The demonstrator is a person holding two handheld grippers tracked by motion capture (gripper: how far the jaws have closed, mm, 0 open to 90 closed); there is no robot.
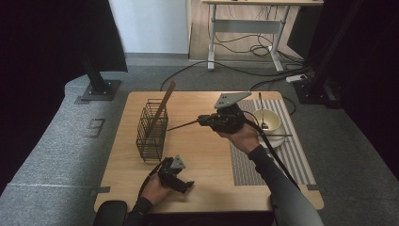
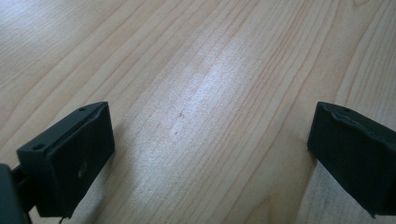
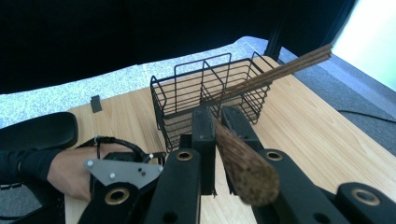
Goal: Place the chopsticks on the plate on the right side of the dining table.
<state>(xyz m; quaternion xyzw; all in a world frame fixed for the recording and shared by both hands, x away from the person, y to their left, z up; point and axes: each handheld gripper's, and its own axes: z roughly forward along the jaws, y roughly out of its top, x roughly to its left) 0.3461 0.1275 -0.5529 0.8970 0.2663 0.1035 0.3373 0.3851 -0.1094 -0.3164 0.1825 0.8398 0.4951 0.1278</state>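
At the centre of the high view, the right hand-held gripper (image 1: 203,121) was clamped on a chopstick (image 1: 184,125) pointing left toward the wire basket (image 1: 151,134), so its tip would best be aimed into a compartment beside the chopsticks already leaning there (image 1: 163,104).

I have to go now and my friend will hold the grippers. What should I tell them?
Right gripper: shut on one chopstick, held above the table, tip aimed at the wire basket.
Left gripper: open, holds nothing, resting low over the table's near edge.
Done: chopsticks already lean in the basket.
Left: put the held chopstick in the basket. Another utensil lies across the bowl on the striped mat; it probably goes next.
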